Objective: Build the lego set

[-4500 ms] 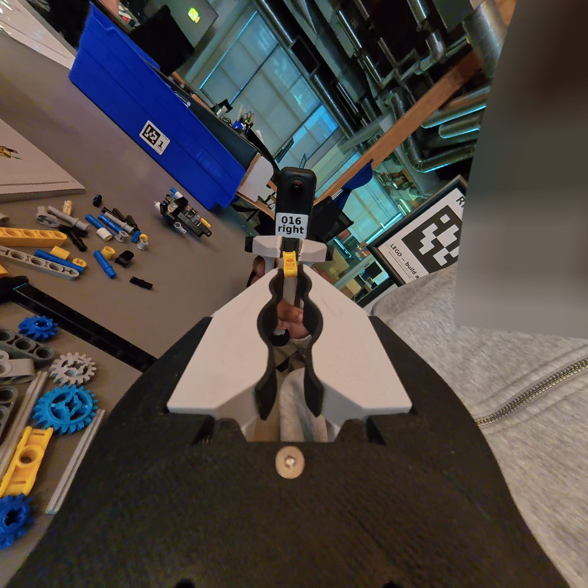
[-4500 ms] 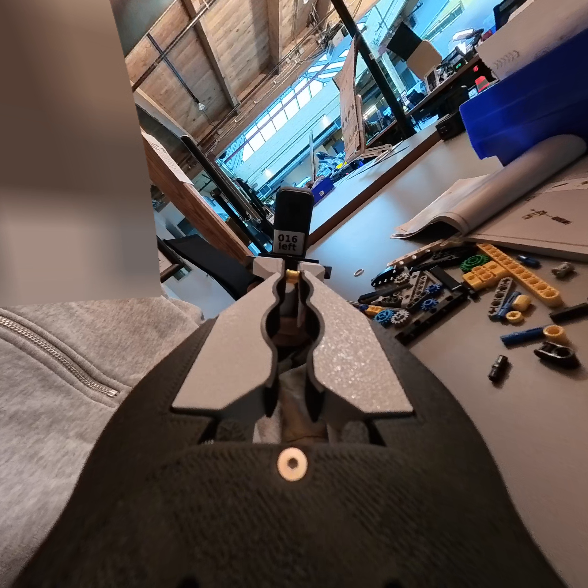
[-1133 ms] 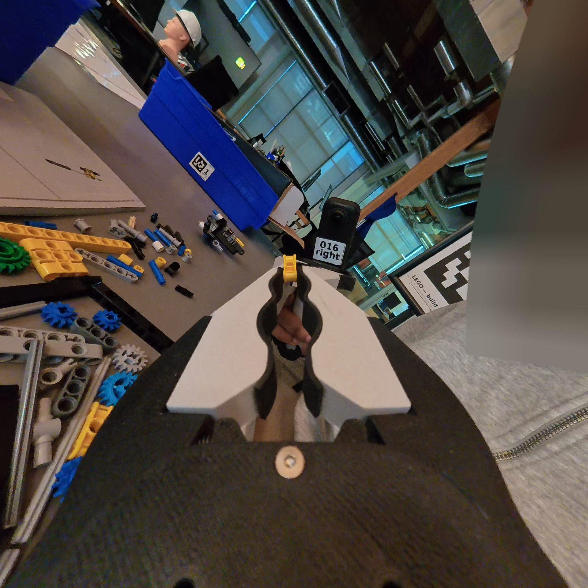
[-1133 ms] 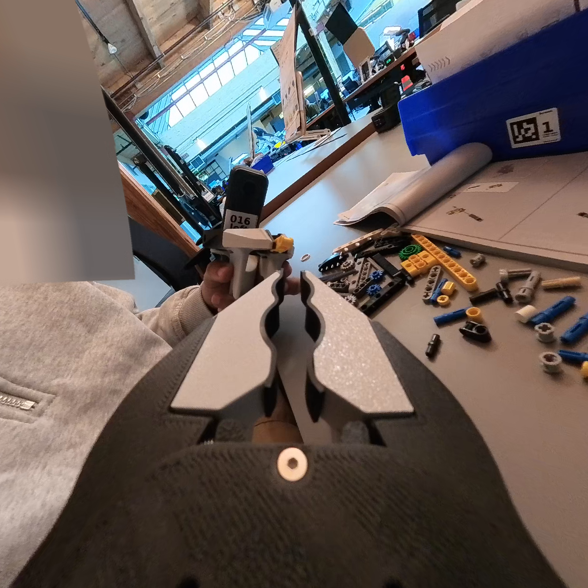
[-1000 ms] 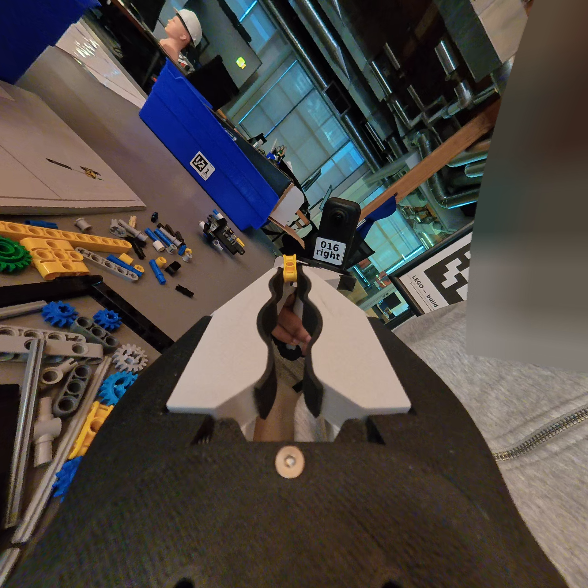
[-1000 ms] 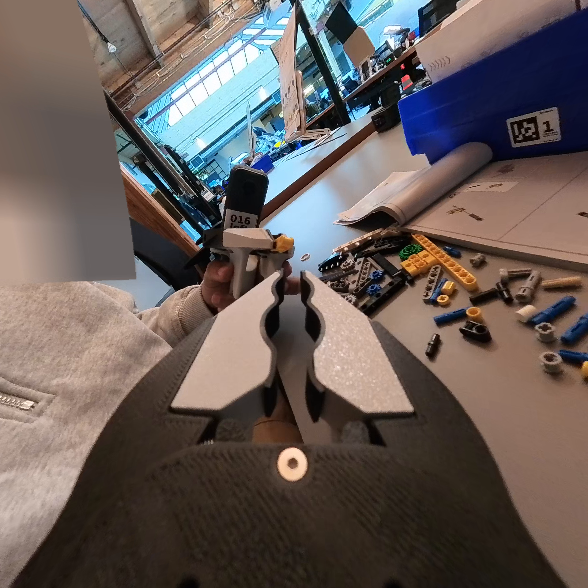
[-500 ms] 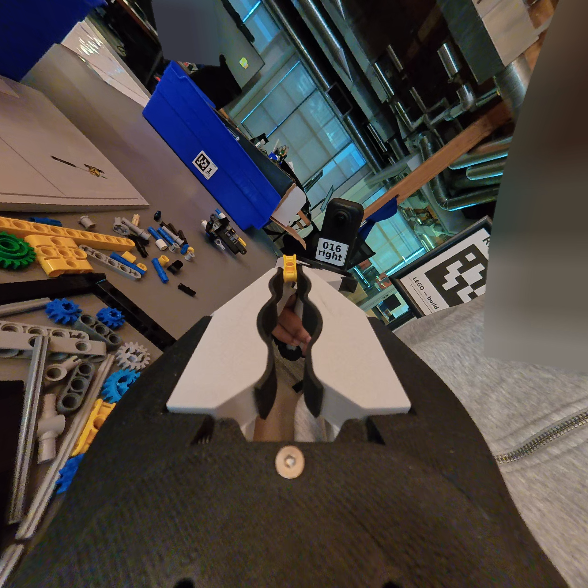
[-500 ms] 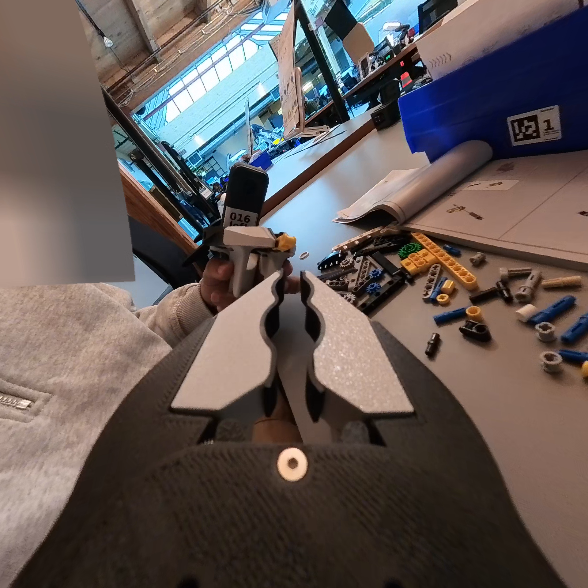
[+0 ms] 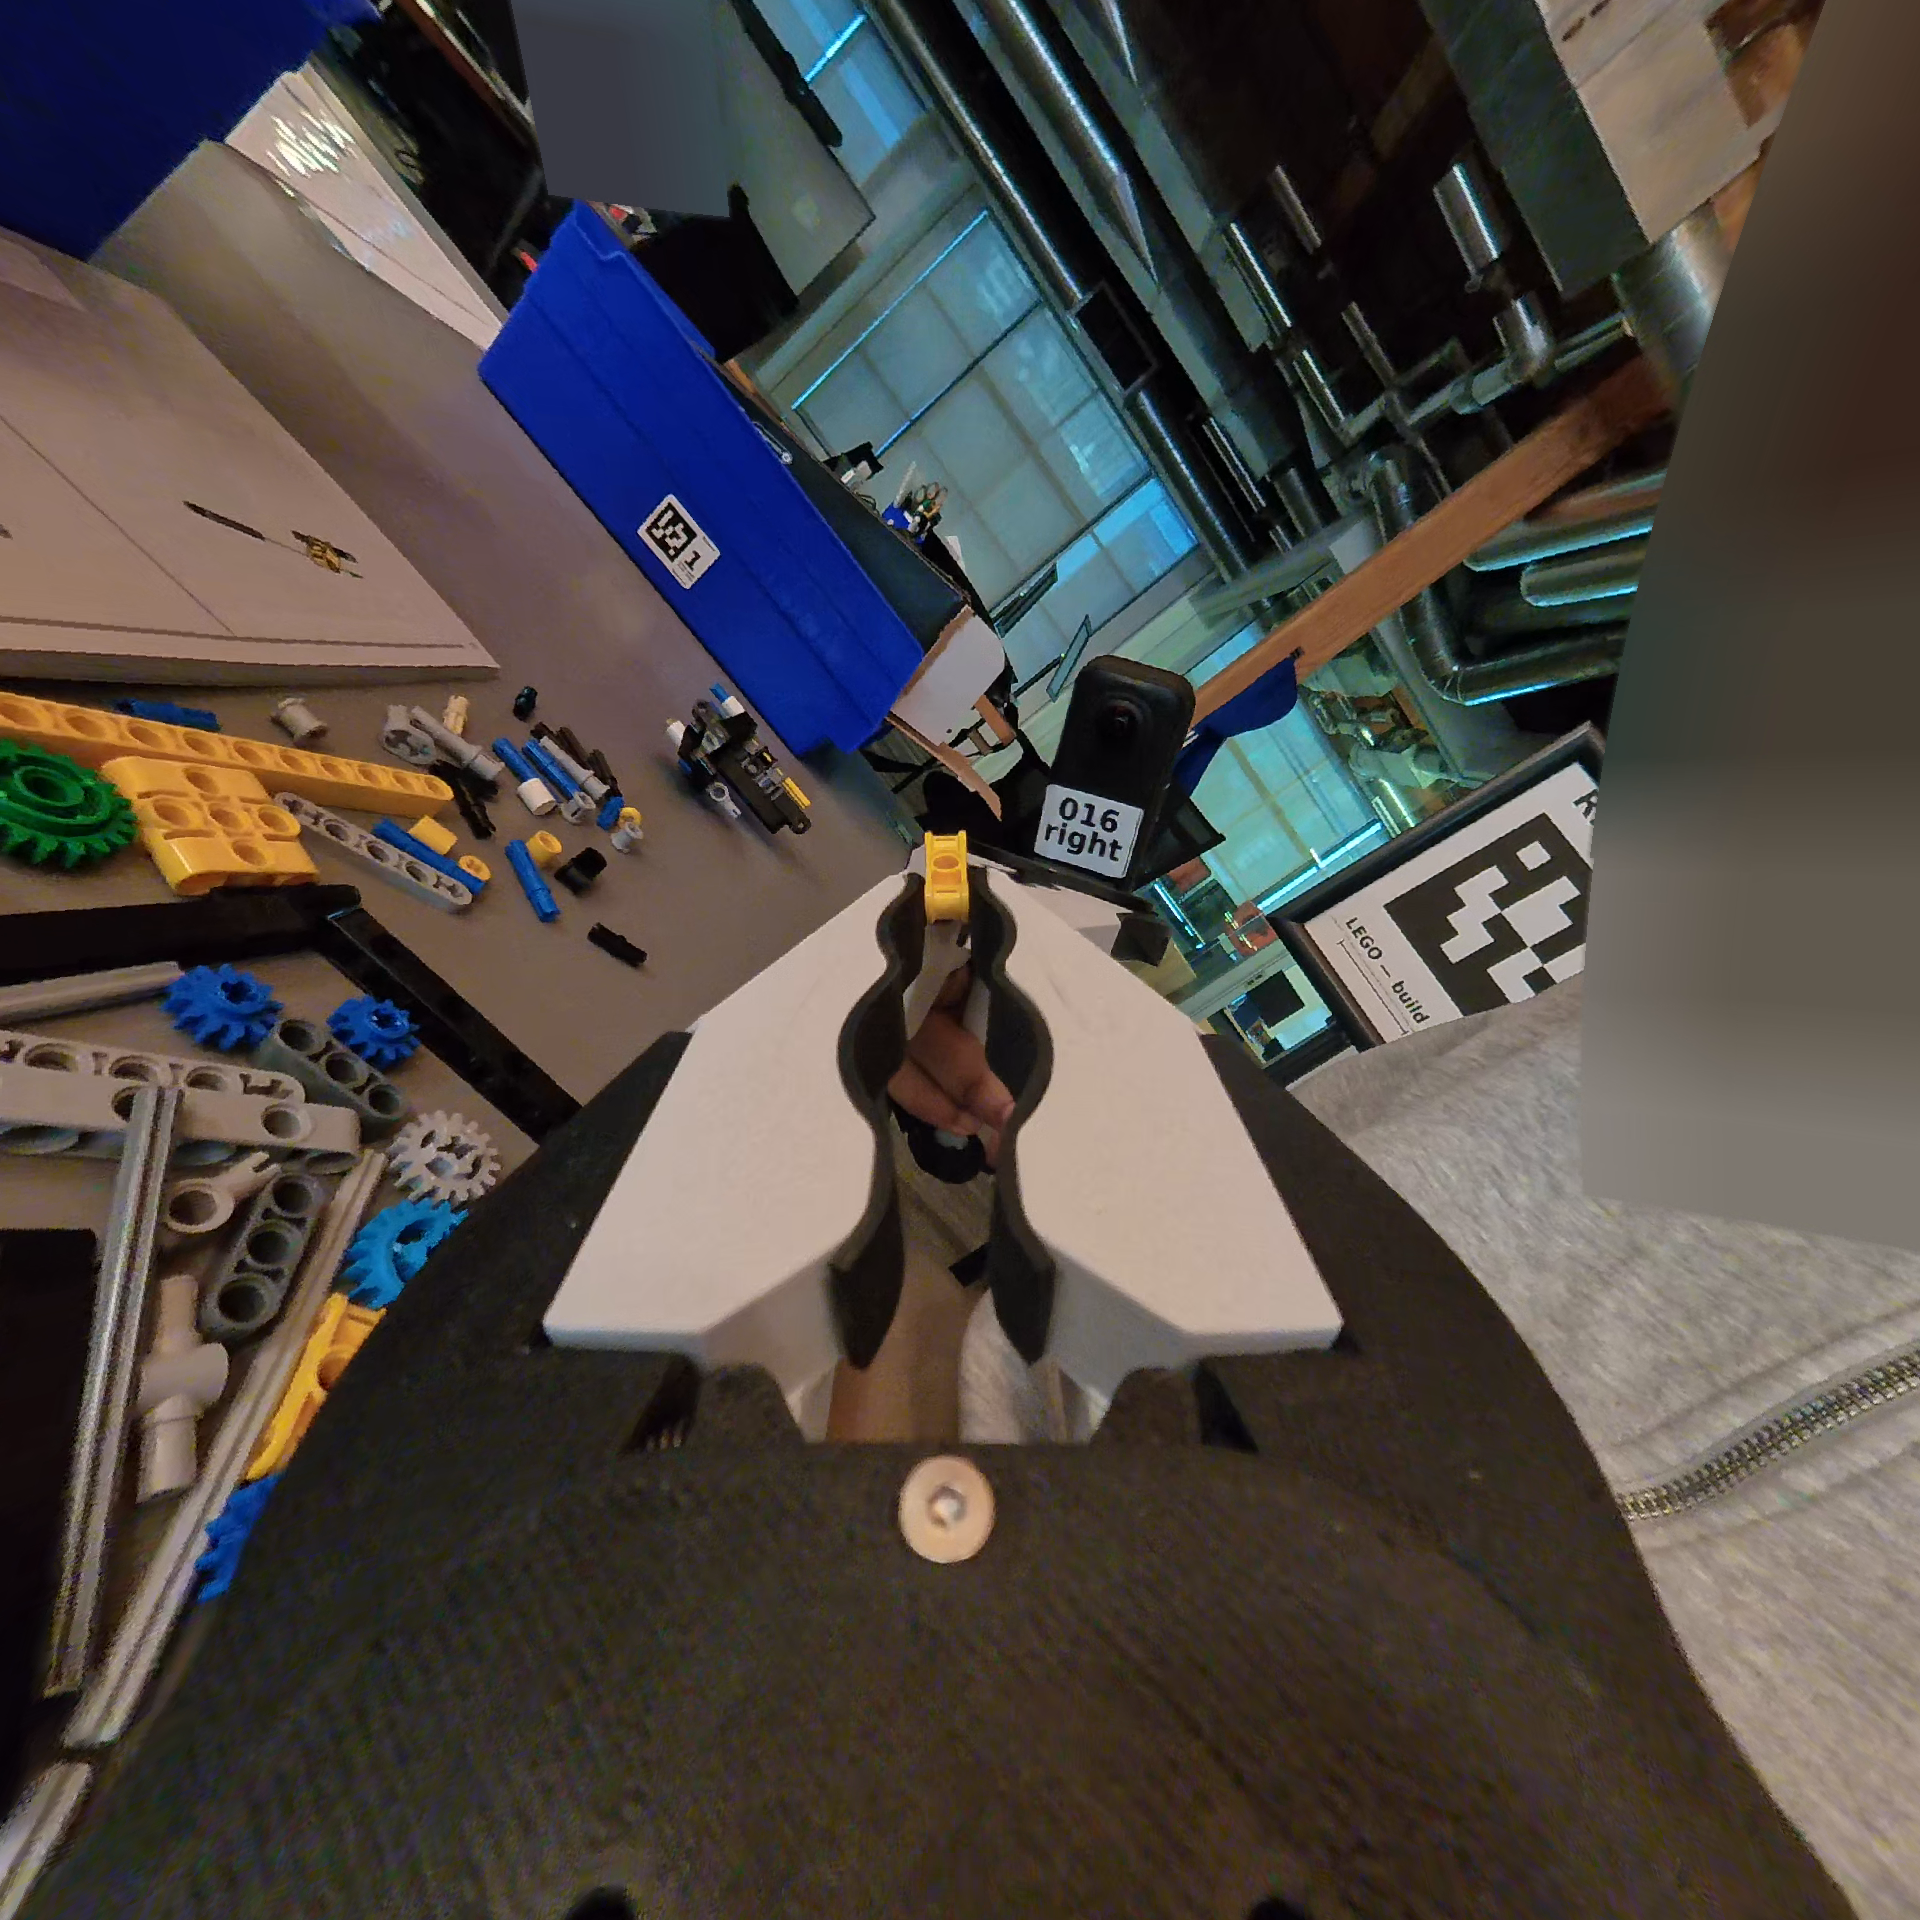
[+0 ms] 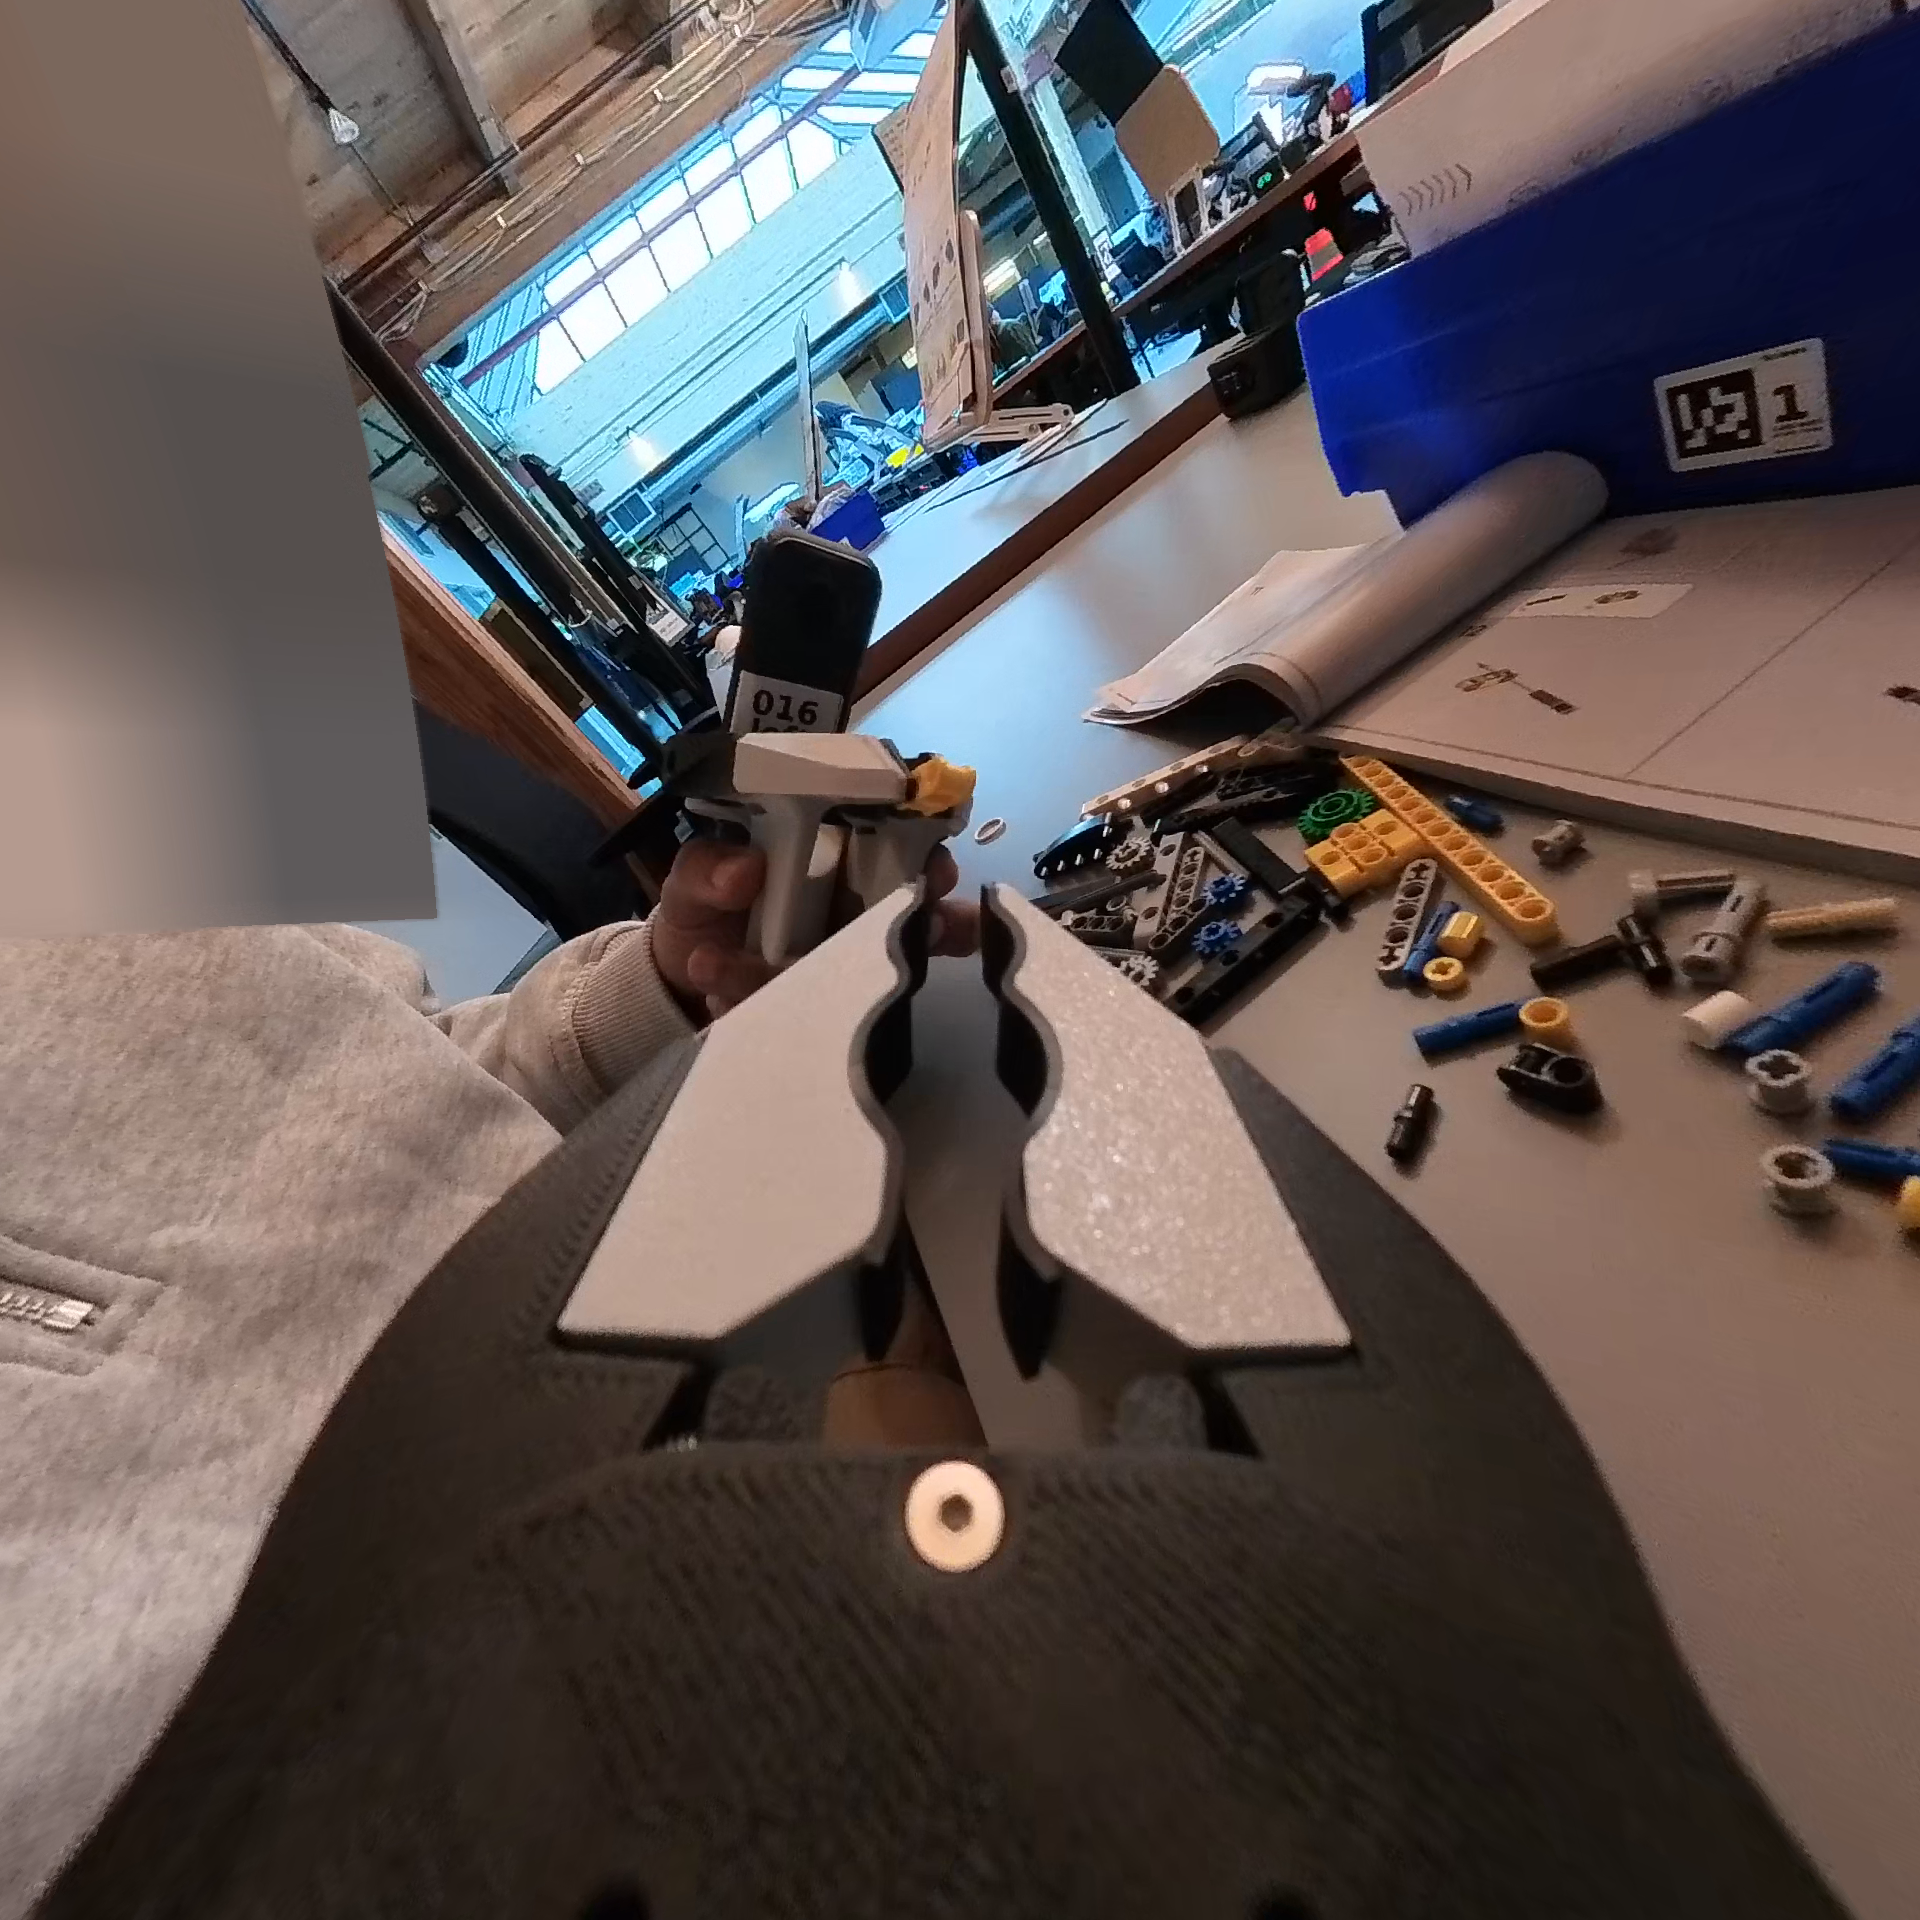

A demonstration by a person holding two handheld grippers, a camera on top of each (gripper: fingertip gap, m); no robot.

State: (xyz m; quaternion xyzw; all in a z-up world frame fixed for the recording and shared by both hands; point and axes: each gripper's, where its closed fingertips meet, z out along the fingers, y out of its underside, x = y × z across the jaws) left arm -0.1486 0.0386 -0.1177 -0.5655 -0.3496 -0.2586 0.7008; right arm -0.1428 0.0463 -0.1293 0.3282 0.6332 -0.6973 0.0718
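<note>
I found my left gripper (image 9: 945, 883) pinching a yellow connector (image 9: 945, 878) above the desk (image 10: 1558, 1351); my right gripper (image 10: 951, 904) stood spread, empty. Loose parts (image 10: 1382, 873) lay scattered there; most assembly seemingly remained.

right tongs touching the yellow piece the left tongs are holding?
Apart. The right wrist view shows the right tongs open and empty, with the yellow piece pinched in the left tongs farther off, table visible between them.
</note>
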